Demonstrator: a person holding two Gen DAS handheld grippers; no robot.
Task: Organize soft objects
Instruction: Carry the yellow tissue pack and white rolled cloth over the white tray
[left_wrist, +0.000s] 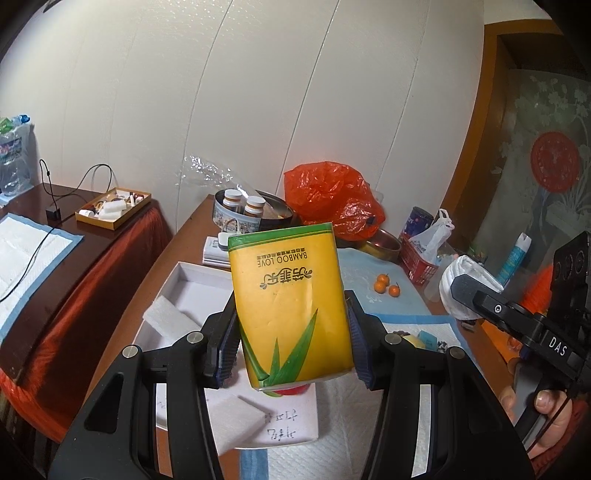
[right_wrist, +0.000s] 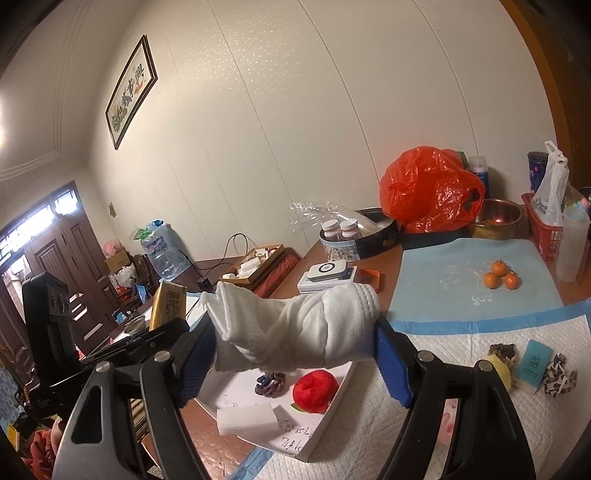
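Observation:
My left gripper (left_wrist: 291, 347) is shut on a yellow "Bamboo Love" tissue pack (left_wrist: 290, 306), held above the white box (left_wrist: 192, 280). My right gripper (right_wrist: 295, 354) is shut on a rolled white cloth (right_wrist: 295, 332), held above the same white box (right_wrist: 325, 417). The box holds a red plush fruit (right_wrist: 316, 389), a dark scrunchie (right_wrist: 271, 383) and white foam blocks (right_wrist: 247, 421). In the left wrist view the right gripper (left_wrist: 476, 295) with the cloth (left_wrist: 460, 277) is at the right.
On the padded mat (right_wrist: 443, 369) lie a teal card (right_wrist: 533, 363), patterned scrunchies (right_wrist: 559, 374) and a yellow item (right_wrist: 500, 369). Three small oranges (right_wrist: 500, 277), an orange plastic bag (right_wrist: 430, 188), a round tin with bottles (right_wrist: 354, 240), a metal bowl (right_wrist: 495, 218) and a red basket (right_wrist: 543, 229) stand behind.

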